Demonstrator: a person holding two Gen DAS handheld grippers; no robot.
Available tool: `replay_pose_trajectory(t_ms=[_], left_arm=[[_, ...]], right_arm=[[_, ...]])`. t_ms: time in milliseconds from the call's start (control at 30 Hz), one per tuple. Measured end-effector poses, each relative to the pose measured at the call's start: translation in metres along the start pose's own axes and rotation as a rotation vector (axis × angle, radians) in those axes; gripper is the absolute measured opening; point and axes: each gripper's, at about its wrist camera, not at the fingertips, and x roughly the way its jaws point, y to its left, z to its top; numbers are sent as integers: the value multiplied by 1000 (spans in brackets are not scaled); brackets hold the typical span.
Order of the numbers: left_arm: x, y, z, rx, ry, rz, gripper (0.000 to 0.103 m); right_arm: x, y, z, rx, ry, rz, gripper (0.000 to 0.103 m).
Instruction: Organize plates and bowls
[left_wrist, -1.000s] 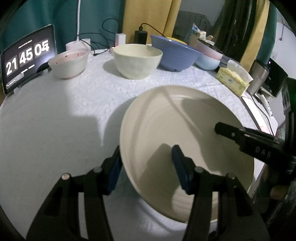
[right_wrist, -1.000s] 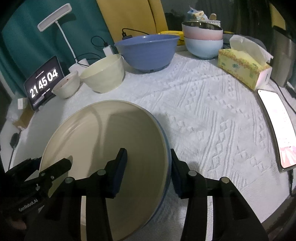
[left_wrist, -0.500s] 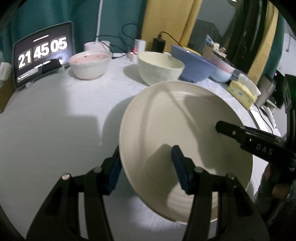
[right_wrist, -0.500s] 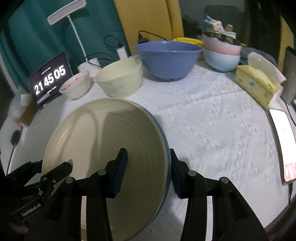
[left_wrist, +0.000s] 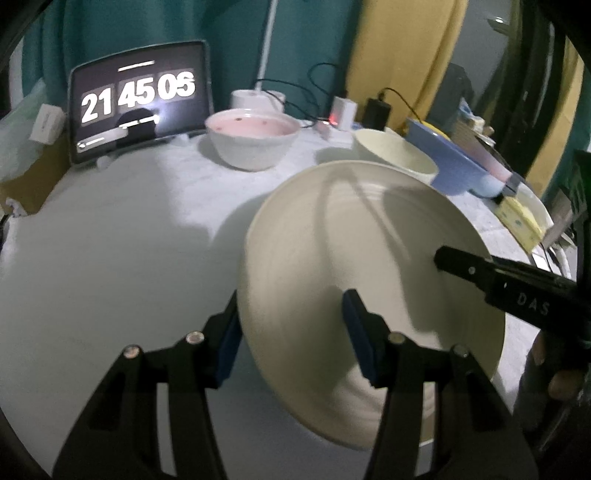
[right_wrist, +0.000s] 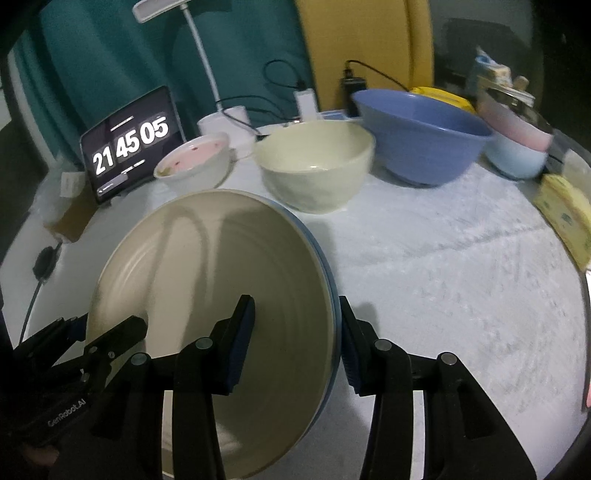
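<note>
A: Where was the large cream plate (left_wrist: 369, 254), and how were the jaws set?

B: It was held tilted above the white-clothed counter (left_wrist: 110, 258), with blue seen stacked beneath its rim. Its near-left rim was pinched between the jaws of the left gripper (left_wrist: 291, 332), and its opposite rim was clamped in the jaws of the right gripper (right_wrist: 295, 339).

A: Which step was judged to be in hand?

B: A two-handed carry was judged under way, toward the row of bowls: the pink-lined bowl (left_wrist: 253, 142), the cream bowl (right_wrist: 314, 166) and the blue bowl (right_wrist: 421, 136).

A: What was called for next?

B: A level lowering onto bare cloth, clear of the bowls, was judged necessary before either grip was eased.
</note>
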Motion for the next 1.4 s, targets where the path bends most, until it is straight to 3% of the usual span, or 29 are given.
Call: replay_pose_trajectory(t_ms=[533,900,1233,1400], left_arm=[[11,53,11,-76,14,55,54],[19,52,14,-65,36,71,54],[-2,43,22,-18,-49,146,55],[-16,39,28,-25,-85,149,55]], right_arm=[[40,46,26,-60,48,39,46],[59,41,25,-32,101,50,47],[42,30,30,-61,45,25,46],[30,18,32,-47,12,13,47]])
